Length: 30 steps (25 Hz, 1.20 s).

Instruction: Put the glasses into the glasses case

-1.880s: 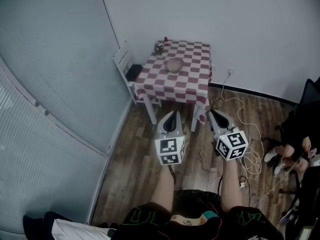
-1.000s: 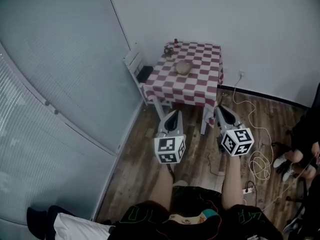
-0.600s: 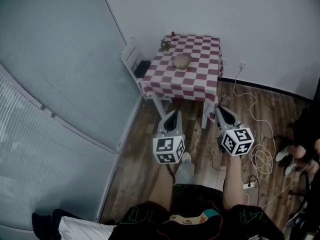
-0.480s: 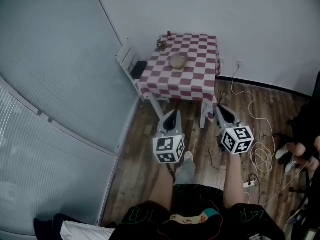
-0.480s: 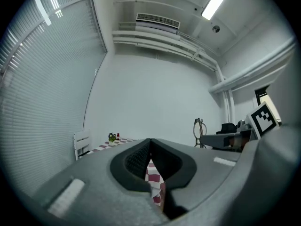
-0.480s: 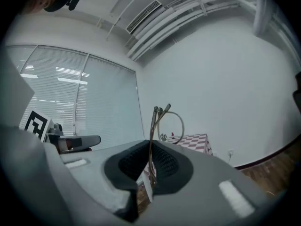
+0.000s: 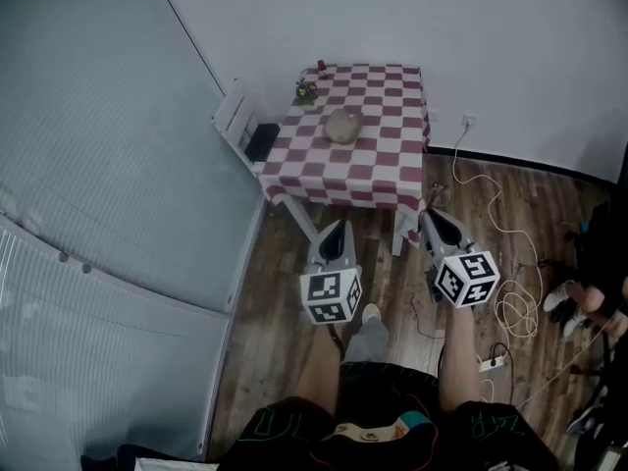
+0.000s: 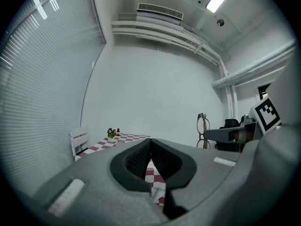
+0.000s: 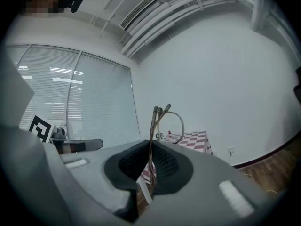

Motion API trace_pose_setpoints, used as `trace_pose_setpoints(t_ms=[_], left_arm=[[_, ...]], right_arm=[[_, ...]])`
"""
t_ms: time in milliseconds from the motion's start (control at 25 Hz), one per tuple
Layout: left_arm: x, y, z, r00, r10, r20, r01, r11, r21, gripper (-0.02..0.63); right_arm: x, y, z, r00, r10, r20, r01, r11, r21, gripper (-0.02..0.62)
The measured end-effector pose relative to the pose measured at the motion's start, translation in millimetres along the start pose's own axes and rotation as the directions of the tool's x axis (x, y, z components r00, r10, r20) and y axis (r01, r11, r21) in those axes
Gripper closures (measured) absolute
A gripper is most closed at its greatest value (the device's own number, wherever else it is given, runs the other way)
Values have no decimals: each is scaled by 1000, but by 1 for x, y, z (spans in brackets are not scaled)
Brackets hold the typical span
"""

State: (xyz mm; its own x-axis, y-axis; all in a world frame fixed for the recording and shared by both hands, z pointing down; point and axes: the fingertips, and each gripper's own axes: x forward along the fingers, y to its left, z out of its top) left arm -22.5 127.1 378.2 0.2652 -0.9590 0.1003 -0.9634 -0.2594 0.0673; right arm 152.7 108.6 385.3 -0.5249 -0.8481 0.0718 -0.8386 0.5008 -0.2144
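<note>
a dark plank floor point(image 7: 275, 361) runs up to a plain white wall point(image 7: 510, 27), with pale slatted blinds point(image 7: 88, 165) filling the left side. against the wall stands a small bench point(image 7: 378, 160) under a red-and-white checked cloth, a white wooden chair point(image 7: 238, 124) tucked at its left edge. loose white cable point(image 7: 510, 312) loops on the floor to the right. a person stands well back from the bench, holding two grey tools side by side over the floor, both pointing toward it. the left tool point(image 7: 337, 226) has its dark ribbed jaws pressed together with nothing between them. the right tool point(image 7: 429, 219) is narrow too, clamped on a pair of thin wire-framed glasses point(image 9: 162, 119), folded and upright, the round rim rising above the jaw tips. so the glasses hang in the air, well apart from the bench. a rounded beige case point(image 7: 342, 126) lies near the middle of the checked cloth; open or closed, i cannot tell. at the bench's far left corner sit a little potted plant point(image 7: 308, 91) and, just beside it, a tiny red thing point(image 7: 321, 66).
</note>
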Motion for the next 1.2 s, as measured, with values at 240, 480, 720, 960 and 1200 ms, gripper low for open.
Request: trace_pose_setpoints(t_ms=[240,480,720,960,1200], left_arm=[[29,28,-25,998,16,-59,-18,999,-35,596],[59,61,-33,996,48,-79,-53,996,-69,596],[103,91,-21,998,51,-46,-57,991,-124,597],[147,116,2,998,54,10,-52,986,-156,597],[193,144,14,995,74,60,-60,975,-216,596]], right_arm=[[41,-12,-17,999,5,-43,-3,999,33,574],[93,-12,-27,995,35,-98,-33,999,28,574],[144,-20,-8,994,42,-101,-43,999,-12,574],[185,-34,33,998,-3,-55,-1,998,-69,574],[224,-52,60,999,-33,-16,31,993,-113,574]])
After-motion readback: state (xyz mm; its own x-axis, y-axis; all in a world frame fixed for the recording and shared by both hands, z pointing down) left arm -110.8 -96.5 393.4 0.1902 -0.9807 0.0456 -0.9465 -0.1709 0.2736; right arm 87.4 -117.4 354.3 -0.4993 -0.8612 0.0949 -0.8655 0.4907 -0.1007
